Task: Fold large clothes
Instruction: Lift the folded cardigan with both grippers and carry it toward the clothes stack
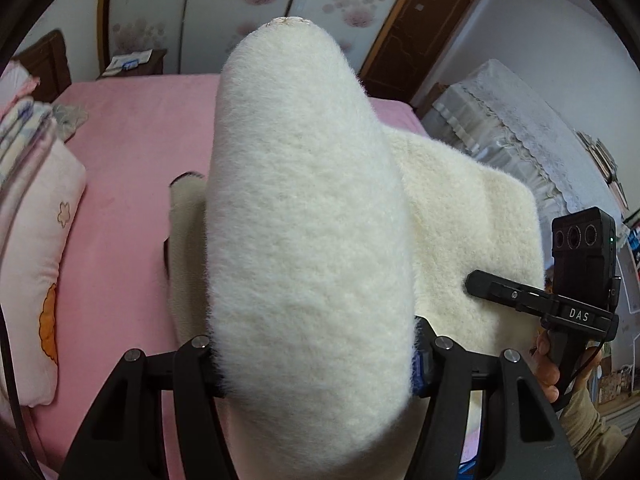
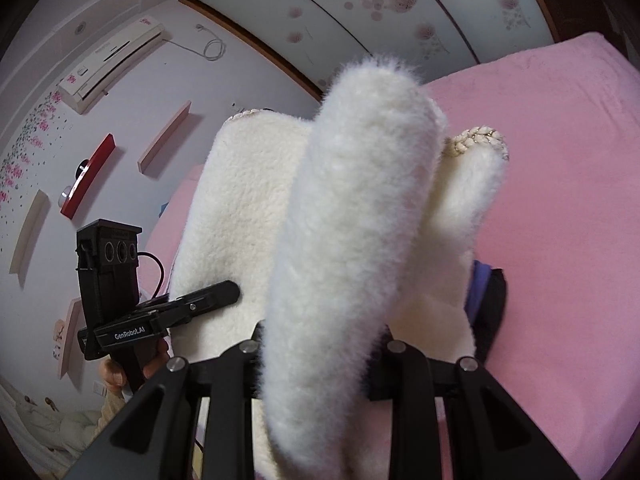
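A cream fluffy fleece garment (image 1: pixel 312 216) lies partly on the pink bed (image 1: pixel 132 136). A thick fold of it fills the left wrist view, clamped between my left gripper's (image 1: pixel 316 356) jaws, and hides the fingertips. The right gripper (image 1: pixel 500 288) shows at the right, its fingers over the flat part of the garment. In the right wrist view a fold of the garment (image 2: pixel 344 216) stands in my right gripper (image 2: pixel 320 344), which is shut on it. The left gripper (image 2: pixel 216 294) shows at the left against the fleece. A braided trim (image 2: pixel 476 140) edges one end.
Pink pillows (image 1: pixel 36 240) and folded bedding lie at the bed's left. A lace-covered piece of furniture (image 1: pixel 520 132) stands past the bed's right edge, and a brown door (image 1: pixel 420 28) is behind. Pink sheet (image 2: pixel 560 200) stretches to the right of the garment.
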The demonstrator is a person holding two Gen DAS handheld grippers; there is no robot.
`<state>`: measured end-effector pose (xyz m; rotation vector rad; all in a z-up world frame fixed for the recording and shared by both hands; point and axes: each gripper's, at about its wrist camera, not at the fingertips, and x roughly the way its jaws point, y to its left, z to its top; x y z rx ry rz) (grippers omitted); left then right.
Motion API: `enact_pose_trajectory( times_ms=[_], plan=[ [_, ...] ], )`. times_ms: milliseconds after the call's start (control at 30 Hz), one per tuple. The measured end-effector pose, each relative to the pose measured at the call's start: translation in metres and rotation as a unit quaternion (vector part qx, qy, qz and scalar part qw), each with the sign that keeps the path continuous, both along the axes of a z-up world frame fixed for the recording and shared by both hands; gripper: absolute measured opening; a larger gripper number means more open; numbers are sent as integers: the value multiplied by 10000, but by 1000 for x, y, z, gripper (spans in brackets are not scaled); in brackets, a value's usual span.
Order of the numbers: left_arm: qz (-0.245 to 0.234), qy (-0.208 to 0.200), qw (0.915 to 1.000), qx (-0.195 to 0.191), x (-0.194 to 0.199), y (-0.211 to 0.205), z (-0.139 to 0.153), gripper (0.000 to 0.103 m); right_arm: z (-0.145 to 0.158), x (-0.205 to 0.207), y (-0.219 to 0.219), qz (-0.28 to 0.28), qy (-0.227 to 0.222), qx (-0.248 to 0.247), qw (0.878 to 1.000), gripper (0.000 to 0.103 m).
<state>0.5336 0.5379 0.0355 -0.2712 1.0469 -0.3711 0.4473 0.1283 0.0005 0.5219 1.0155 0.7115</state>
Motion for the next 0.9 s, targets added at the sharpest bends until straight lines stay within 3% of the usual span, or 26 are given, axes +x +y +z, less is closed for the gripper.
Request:
enact_pose_trajectory(
  times_ms=[167, 267, 433, 567, 767, 900],
  plan=[
    [66, 471, 9988, 96, 35, 22, -83, 61, -73, 34, 51, -44, 397, -175, 9990, 27],
    [38, 477, 9983, 318, 45, 33, -118, 65, -120, 41, 66, -161, 791, -339, 9962, 27],
    [303, 602, 9976, 163, 43, 53, -159, 86, -165, 48, 73, -316, 1070, -288, 9933, 31],
    [508, 834, 9950, -231, 33, 69, -187, 89, -178, 52, 78, -337, 1187, -319, 9918, 32],
    [542, 861, 9947, -113, 21, 68, -194, 89, -167, 55, 81, -351, 1232, -464, 9907, 33],
    [607, 834, 9947, 60, 20, 57, -186, 89, -130, 50, 95, -127, 553, -899, 9943, 28]
  ],
)
